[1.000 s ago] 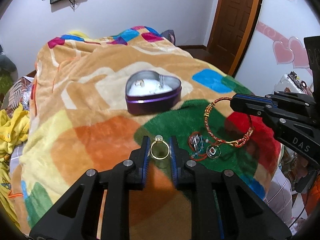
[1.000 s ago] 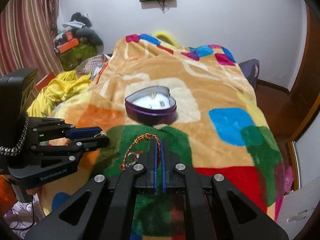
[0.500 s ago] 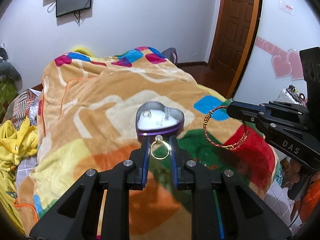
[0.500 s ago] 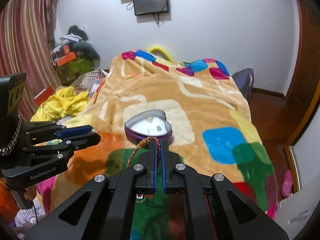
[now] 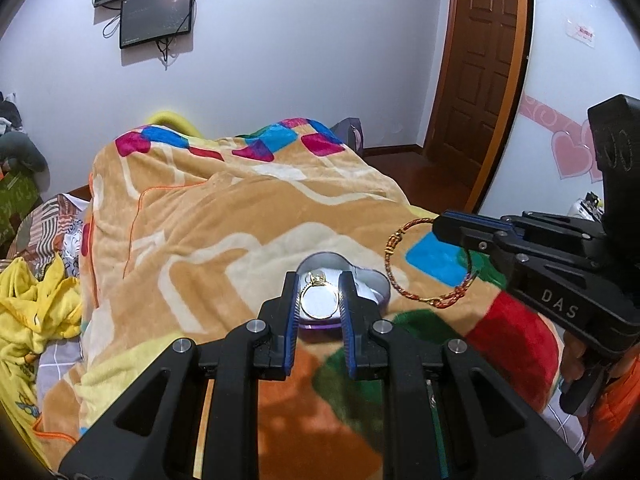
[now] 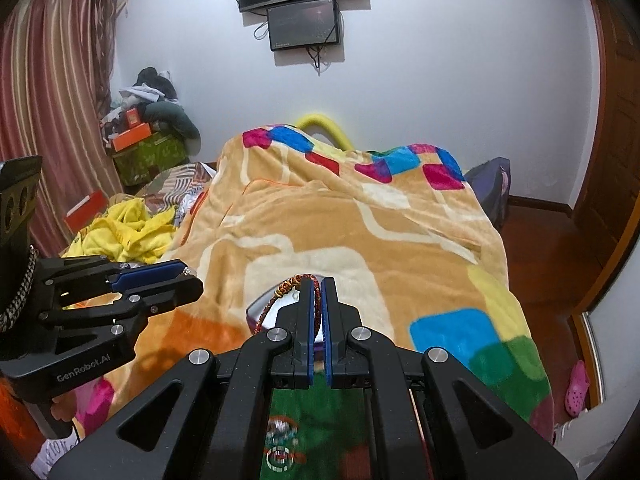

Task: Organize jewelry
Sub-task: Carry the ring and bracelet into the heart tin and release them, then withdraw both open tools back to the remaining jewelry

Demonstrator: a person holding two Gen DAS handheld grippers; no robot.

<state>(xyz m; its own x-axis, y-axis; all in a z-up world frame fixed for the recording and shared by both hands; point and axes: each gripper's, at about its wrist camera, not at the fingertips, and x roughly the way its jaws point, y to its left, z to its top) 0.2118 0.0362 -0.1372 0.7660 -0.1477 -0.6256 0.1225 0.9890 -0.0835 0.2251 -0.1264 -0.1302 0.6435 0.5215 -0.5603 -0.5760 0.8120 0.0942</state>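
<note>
- The left tongs (image 5: 319, 294) are clenched on a gold ring (image 5: 319, 299), the band caught between the blue pads and held up in the air in line with the heart-shaped tin (image 5: 370, 280).
- The right tongs (image 6: 318, 312) are nipped together on a red-and-gold bangle (image 5: 430, 265), which hangs off their tips to the right of the tin, clear of the bed.
- That purple tin sits open on the blanket (image 5: 224, 232) in the middle of the bed. What already lies on its white lining I cannot tell from here, as the ring and tongs cover it.
- By my reckoning the job is partway: two pieces are lifted and on their way, neither yet set down in the tin.
- A small tangle of red cord and round trinkets (image 6: 280, 446) lies on the green patch of blanket near the bed's edge, so more sorting looks left after these two.
- The surface is a soft, rumpled fleece in tan, orange, green, red and blue; small things could sink into its folds.
- Around it: a white wall with a dark screen (image 6: 304, 24), a brown door (image 5: 486, 76), striped curtains (image 6: 48, 112), and a heap of yellow cloth (image 6: 124, 234) beside the bed.
</note>
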